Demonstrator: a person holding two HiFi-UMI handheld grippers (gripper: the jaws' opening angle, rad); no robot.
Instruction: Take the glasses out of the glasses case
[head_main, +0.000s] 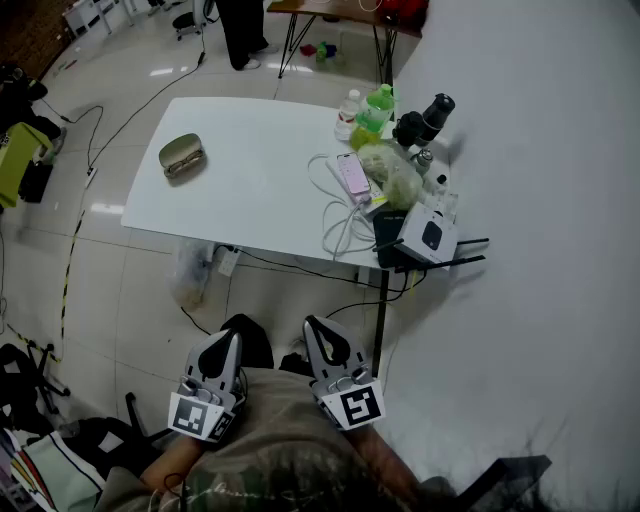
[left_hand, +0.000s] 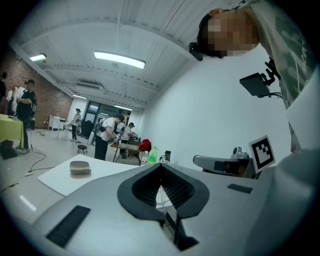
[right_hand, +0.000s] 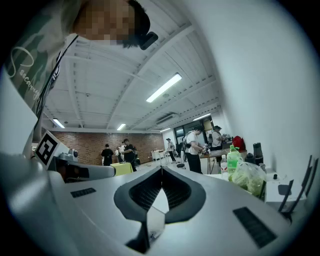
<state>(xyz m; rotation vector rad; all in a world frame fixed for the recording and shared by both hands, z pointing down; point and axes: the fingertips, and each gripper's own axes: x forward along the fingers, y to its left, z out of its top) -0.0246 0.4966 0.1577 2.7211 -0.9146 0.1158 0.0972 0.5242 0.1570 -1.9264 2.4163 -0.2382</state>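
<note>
The glasses case (head_main: 182, 156) lies closed near the left end of the bench (head_main: 262, 190), alone and well apart from me. My left tongs (head_main: 233, 338) hang low by my lap, tips together on nothing. My right tongs (head_main: 313, 324) are just beside them, likewise closed and empty; I'd judge both are parked before any reach. A phone (head_main: 352, 174) and cables (head_main: 340, 225) crowd the bench's right end.

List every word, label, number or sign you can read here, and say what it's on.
No text reads clearly.
Shirt print: cursive lettering, too blurred to read.
Bottle label: too small to read.
Marker cubes: square code patterns only, no letters.
</note>
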